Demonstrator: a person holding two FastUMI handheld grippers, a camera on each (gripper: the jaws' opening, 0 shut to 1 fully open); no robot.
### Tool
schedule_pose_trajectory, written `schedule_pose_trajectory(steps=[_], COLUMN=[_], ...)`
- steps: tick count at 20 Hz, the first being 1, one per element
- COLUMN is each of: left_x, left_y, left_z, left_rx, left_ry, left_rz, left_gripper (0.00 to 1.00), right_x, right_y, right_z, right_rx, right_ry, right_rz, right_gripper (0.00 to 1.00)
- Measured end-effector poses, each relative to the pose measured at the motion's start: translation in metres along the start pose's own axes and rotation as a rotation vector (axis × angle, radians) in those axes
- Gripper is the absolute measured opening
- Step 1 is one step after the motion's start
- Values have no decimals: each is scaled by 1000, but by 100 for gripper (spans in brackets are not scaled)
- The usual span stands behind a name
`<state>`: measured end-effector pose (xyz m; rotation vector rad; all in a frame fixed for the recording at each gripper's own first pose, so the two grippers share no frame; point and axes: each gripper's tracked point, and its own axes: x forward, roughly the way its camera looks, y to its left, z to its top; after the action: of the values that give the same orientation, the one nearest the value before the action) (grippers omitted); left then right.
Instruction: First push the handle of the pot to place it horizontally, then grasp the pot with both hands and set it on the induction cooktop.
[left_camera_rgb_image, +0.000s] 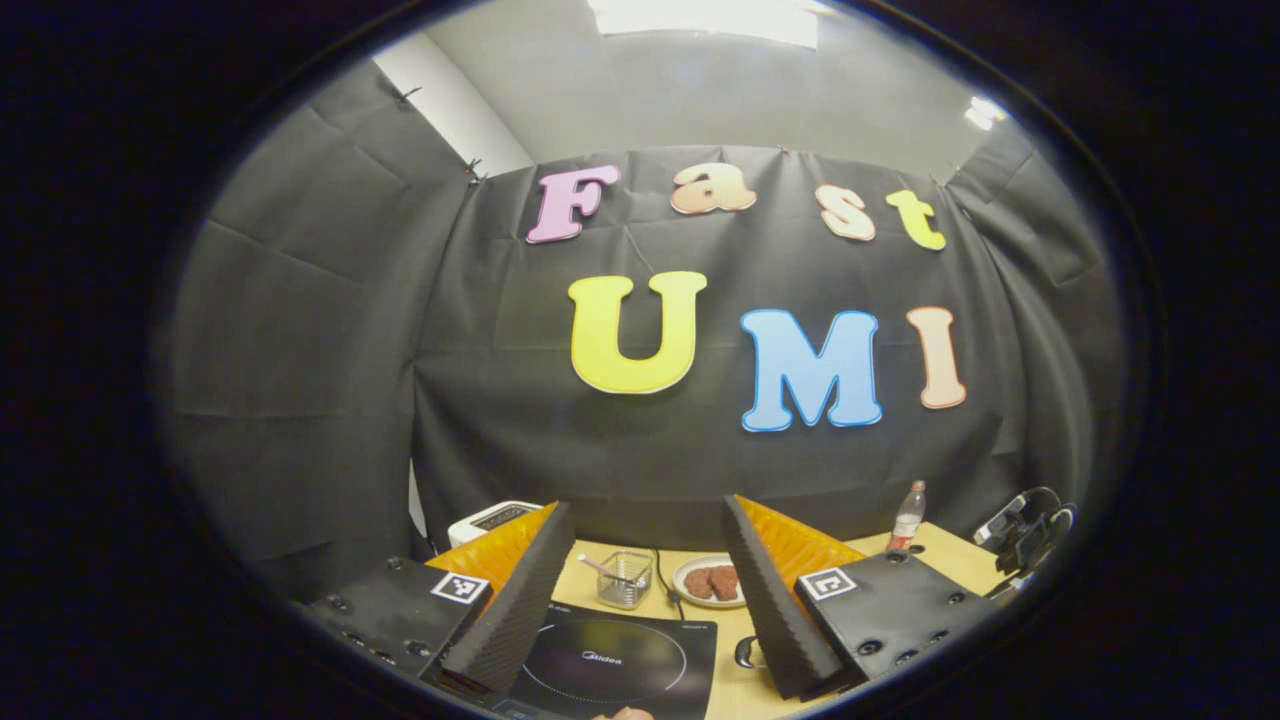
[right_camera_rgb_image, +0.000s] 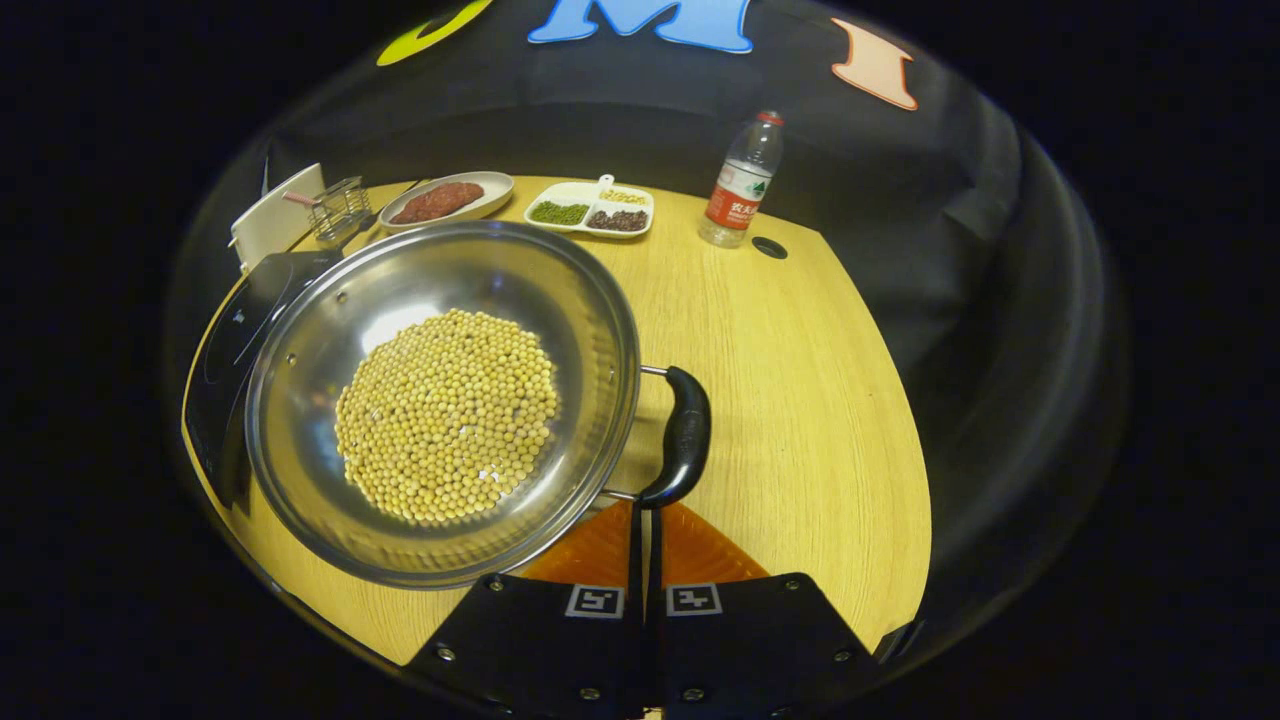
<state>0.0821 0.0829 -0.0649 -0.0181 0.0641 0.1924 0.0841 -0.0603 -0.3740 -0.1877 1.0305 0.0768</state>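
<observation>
**Pot handle met by closed right gripper; left gripper held high over the cooktop**

In the left gripper view, the left gripper (left_camera_rgb_image: 640, 590) is seen with its fingers spread wide apart and nothing between them. The induction cooktop (left_camera_rgb_image: 620, 660) lies below and between the fingers. Beyond the cooktop a small wire basket (left_camera_rgb_image: 625, 578) and a plate of meat (left_camera_rgb_image: 712, 580) are seen, with a water bottle (left_camera_rgb_image: 909, 517) to the right of the cooktop, farther back.

In the right gripper view, the right gripper (right_camera_rgb_image: 646, 520) is shown with its fingers pressed together, their tips at or just beside the lower end of the pot's black handle (right_camera_rgb_image: 683, 435); contact cannot be confirmed. The pot (right_camera_rgb_image: 440, 400), filled with soybeans (right_camera_rgb_image: 447, 415), sits on the table (right_camera_rgb_image: 800, 400) with its left edge overlapping the cooktop (right_camera_rgb_image: 225, 345). A divided dish of beans (right_camera_rgb_image: 590, 208) stands behind the pot.

A push is judged to be under way or about to begin. The closed tips could slip off the rounded handle if pressed off-centre. A hard shove could tip the shallow pot and spill soybeans, or slide it toward the dishes behind.
</observation>
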Motion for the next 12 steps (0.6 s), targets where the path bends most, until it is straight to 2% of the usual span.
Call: schedule_pose_trajectory(steps=[1,2,6,8,10,11,12], left_x=[3,6,19,27,38,43,46], left_y=[0,0,-4,-6,-8,-11,-13], left_z=[-3,-5,-17,-23,-30,-34,-38], left_rx=[3,6,0,-6,-18,-24,-31], left_ry=[3,7,26,34,48,55,62], left_rz=[-3,-9,-38,-59,-85,-100,-116], left_gripper=[95,99,97,97,97,94,96], right_x=[0,-2,-13,-22,-34,-41,-47], right_y=[-1,-2,-10,-19,-22,-26,-33], right_z=[3,4,12,22,30,35,44], right_rx=[9,21,72,116,177,209,235], right_ry=[-12,-20,-68,-114,-150,-176,-205], right_rz=[-4,-10,-52,-84,-88,-95,-118], right_gripper=[1,1,4,12,32,67,82])
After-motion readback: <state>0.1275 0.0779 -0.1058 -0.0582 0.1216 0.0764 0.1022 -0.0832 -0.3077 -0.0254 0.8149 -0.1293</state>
